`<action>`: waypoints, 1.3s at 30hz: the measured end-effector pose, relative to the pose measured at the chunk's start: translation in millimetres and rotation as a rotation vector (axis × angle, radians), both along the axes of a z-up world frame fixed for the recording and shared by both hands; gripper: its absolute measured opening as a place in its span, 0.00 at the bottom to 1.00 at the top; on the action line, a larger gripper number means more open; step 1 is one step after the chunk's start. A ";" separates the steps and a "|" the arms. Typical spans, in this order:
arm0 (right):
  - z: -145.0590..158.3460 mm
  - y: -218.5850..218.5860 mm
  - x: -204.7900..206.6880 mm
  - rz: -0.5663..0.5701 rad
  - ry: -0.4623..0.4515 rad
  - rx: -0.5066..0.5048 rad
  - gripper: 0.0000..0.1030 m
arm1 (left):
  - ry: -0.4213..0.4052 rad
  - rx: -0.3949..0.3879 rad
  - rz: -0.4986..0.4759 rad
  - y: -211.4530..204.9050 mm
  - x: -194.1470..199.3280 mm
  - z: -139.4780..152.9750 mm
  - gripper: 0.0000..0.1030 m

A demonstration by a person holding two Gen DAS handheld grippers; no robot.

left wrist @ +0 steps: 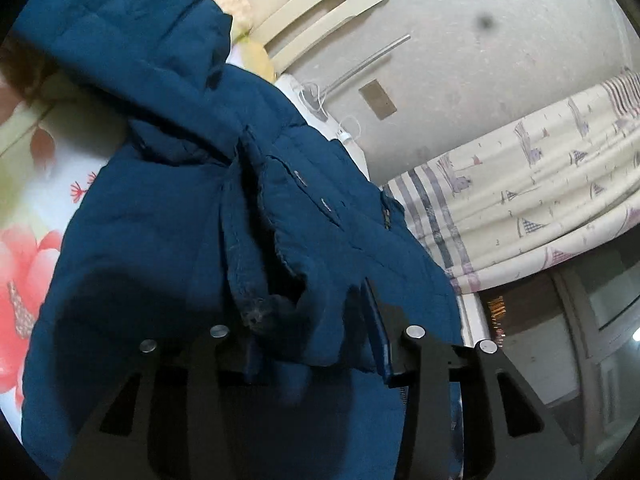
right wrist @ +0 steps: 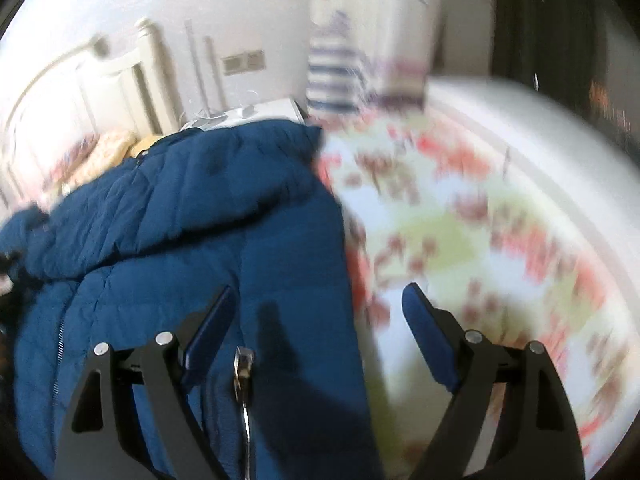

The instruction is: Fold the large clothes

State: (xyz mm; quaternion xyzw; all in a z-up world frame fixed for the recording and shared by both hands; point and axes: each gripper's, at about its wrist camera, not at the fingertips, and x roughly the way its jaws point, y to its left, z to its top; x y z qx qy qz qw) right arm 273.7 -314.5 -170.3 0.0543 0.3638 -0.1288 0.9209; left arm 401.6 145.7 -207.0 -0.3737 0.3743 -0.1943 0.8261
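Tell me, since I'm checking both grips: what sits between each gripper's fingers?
Left wrist view: a fold of the blue padded jacket fills the left gripper. Right wrist view: the right gripper stands open over the jacket's edge and floral bedsheet.

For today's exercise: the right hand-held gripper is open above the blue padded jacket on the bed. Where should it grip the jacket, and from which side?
Grip the blue padded jacket at its straight side edge, coming from the bare floral bedsheet side. There the edge is exposed and thin enough to fit between the open fingers of the right hand-held gripper.

Motion blur smears the floral bedsheet (right wrist: pixel 460 216); jacket (left wrist: pixel 168 208) folds hide the left tongs' (left wrist: pixel 316 344) pads.
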 end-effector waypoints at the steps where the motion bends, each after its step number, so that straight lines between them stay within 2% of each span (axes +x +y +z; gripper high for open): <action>1: 5.3 5.1 9.5 0.018 0.021 -0.066 0.82 | -0.008 0.006 0.002 -1.0 -0.4 -0.4 0.37; 4: 6.6 8.7 47.2 0.064 0.095 -0.211 0.82 | -0.030 0.046 0.003 -0.8 -3.3 2.8 0.34; 6: -7.6 7.9 77.2 0.097 0.196 -0.270 0.81 | -0.034 0.069 0.008 -3.6 -4.0 4.5 0.27; 7: -13.4 9.0 90.6 0.120 0.216 -0.283 0.78 | -0.037 0.065 0.011 -2.1 -4.2 4.1 0.25; 9: -14.9 16.1 105.9 0.156 0.187 -0.333 0.72 | -0.038 0.045 0.013 1.1 -3.5 2.5 0.23; 11: -15.0 20.6 112.6 0.176 0.166 -0.342 0.35 | -0.040 0.030 0.012 3.7 -3.5 1.3 0.19; 12: -13.8 17.8 113.2 0.164 0.144 -0.319 0.29 | -0.047 0.028 0.008 4.1 -4.3 1.5 0.18; 13: -12.0 12.6 111.3 0.136 0.121 -0.301 0.13 | -0.067 0.043 0.008 1.1 -5.3 4.8 0.17; 16: -7.4 -4.1 103.2 0.096 0.067 -0.194 0.13 | -0.122 0.094 0.003 -6.4 -10.3 14.1 0.17; 18: -11.8 -4.4 102.3 0.097 0.083 -0.189 0.15 | -0.090 0.114 0.005 -8.6 -6.4 10.9 0.16; 21: -19.1 -1.1 109.2 0.102 0.124 -0.215 0.21 | -0.040 0.086 0.040 -1.6 -0.3 4.5 0.17; 24: -17.7 -3.4 107.6 0.102 0.156 -0.199 0.32 | -0.013 0.080 0.048 2.2 0.7 1.5 0.21; 25: -14.0 -5.4 102.0 0.107 0.153 -0.177 0.37 | -0.019 0.099 0.072 3.6 -2.6 4.2 0.28; 26: -10.6 -6.6 97.1 0.117 0.144 -0.146 0.47 | -0.030 0.120 0.100 5.3 -6.3 7.8 0.36; 27: -5.5 -12.0 89.5 0.133 0.126 -0.077 0.50 | -0.050 0.142 0.133 7.8 -11.5 12.5 0.41; 28: -0.3 -18.0 81.2 0.138 0.107 -0.021 0.50 | -0.088 0.177 0.197 12.2 -20.3 21.0 0.59; 31: 13.7 -33.6 63.6 0.093 0.046 0.068 0.50 | -0.247 0.278 0.412 22.1 -54.7 50.6 0.61; 32: 18.1 -35.7 61.7 0.076 0.024 0.081 0.50 | -0.301 0.304 0.445 20.5 -64.3 59.6 0.61; 33: 22.2 -36.2 62.8 0.076 0.011 0.085 0.50 | -0.324 0.317 0.439 17.4 -66.8 64.7 0.61; 36: 37.1 -28.5 74.4 0.125 -0.013 0.118 0.50 | -0.314 0.442 0.282 -14.2 -49.0 84.4 0.61; 39: 53.2 -6.1 89.0 0.195 -0.040 0.114 0.50 | -0.209 0.683 0.150 -59.2 -17.9 92.4 0.65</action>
